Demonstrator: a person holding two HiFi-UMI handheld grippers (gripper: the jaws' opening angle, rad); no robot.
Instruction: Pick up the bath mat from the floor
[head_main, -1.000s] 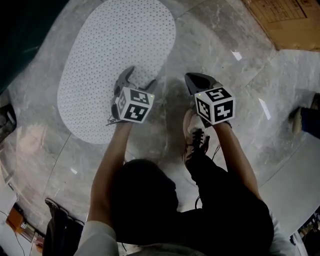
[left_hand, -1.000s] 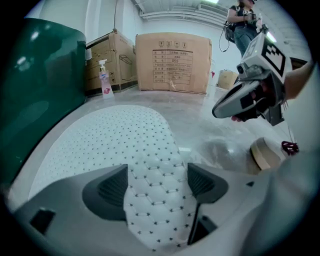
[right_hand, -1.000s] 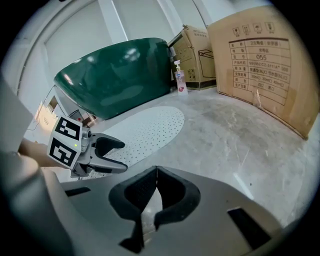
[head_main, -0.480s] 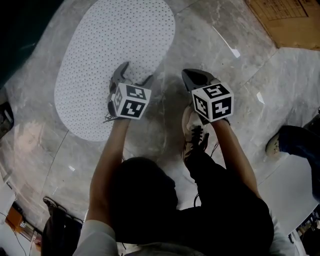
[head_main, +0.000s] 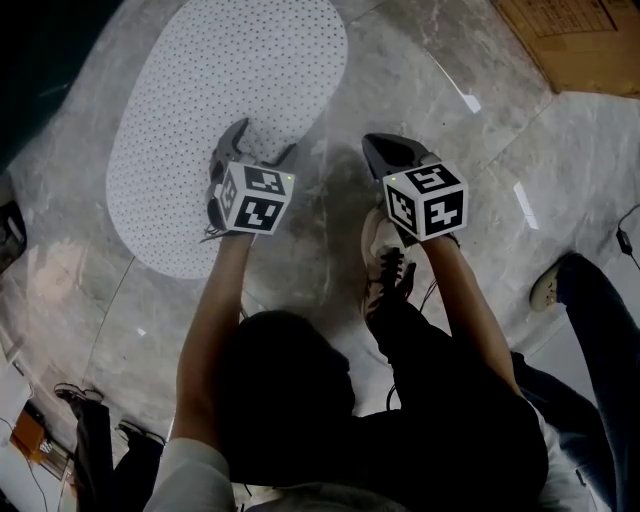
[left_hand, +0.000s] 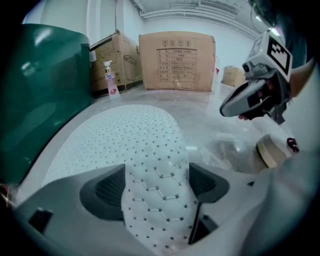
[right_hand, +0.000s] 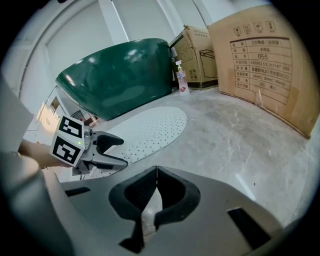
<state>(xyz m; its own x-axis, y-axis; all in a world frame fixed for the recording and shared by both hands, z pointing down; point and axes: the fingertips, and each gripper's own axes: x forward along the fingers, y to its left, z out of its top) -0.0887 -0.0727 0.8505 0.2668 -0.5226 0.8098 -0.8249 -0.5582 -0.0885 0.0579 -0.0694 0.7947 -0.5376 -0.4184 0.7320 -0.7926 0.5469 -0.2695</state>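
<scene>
A white oval bath mat (head_main: 220, 90) dotted with small holes lies flat on the grey marble floor. My left gripper (head_main: 260, 142) is low over the mat's near right edge. It is open, and in the left gripper view that edge of the mat (left_hand: 155, 165) fills the space between the two pads. My right gripper (head_main: 374, 146) is shut with nothing in it, over bare floor to the right of the mat. In the right gripper view its jaws (right_hand: 156, 182) meet in a line, with the left gripper (right_hand: 112, 150) and the mat (right_hand: 150, 130) beyond them.
A dark green tub (right_hand: 115, 75) stands along the mat's far side. Cardboard boxes (left_hand: 177, 60) and a small bottle (left_hand: 109, 80) stand against the wall. My shoe (head_main: 385, 265) is below the right gripper. Another person's foot (head_main: 548, 290) is at the right.
The left gripper has slid a little left and forward over the mat's edge. The right gripper has barely moved. Another person's leg has come further in at the right.
</scene>
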